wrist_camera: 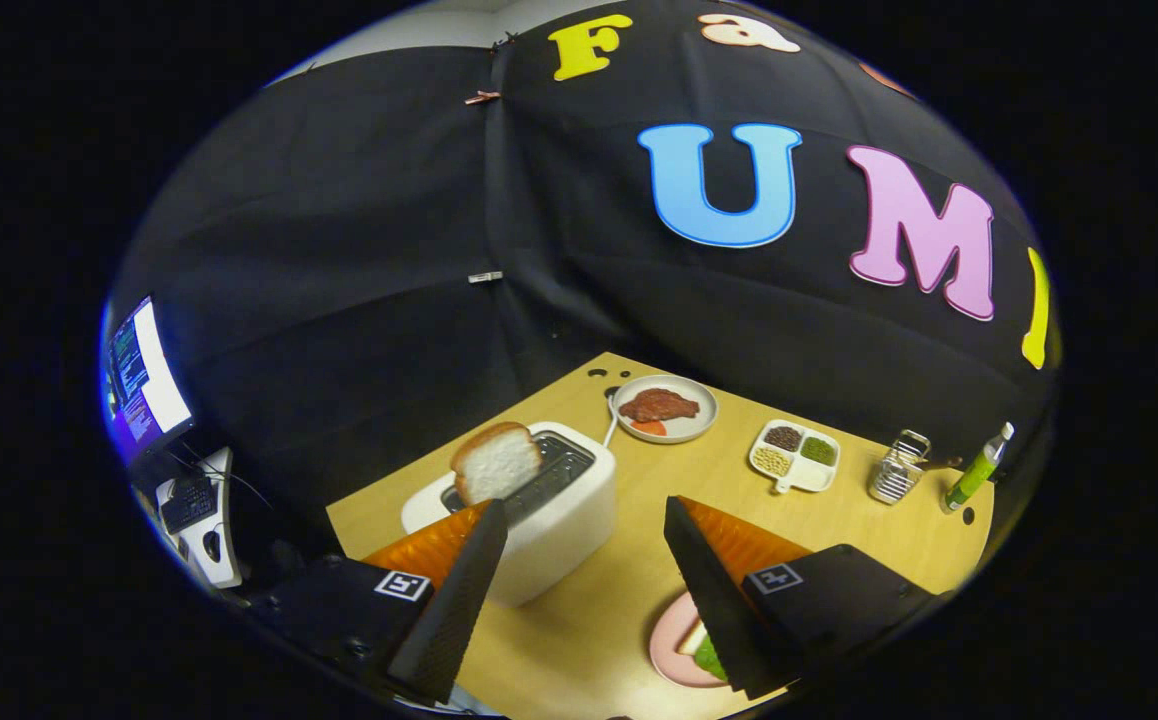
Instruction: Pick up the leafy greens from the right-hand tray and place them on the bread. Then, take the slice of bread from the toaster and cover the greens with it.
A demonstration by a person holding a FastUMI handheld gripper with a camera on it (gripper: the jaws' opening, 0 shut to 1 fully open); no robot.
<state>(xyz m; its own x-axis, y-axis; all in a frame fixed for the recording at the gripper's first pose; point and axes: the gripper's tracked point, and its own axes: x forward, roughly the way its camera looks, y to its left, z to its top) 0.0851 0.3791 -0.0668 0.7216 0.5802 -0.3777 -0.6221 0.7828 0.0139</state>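
Your gripper (584, 520) is wide open and holds nothing. The bread slice (496, 462) stands up from the toaster (549, 520), just ahead of the left finger, flat face toward you; greens (709, 657) lie beside the toaster.

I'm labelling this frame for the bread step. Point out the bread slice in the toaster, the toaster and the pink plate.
bread slice (495, 462): gripper view, middle of its pale face.
toaster (561, 525): gripper view, white side wall.
pink plate (667, 640): gripper view, bare rim beside the right finger.
gripper (579, 560): gripper view, open gap between fingers.
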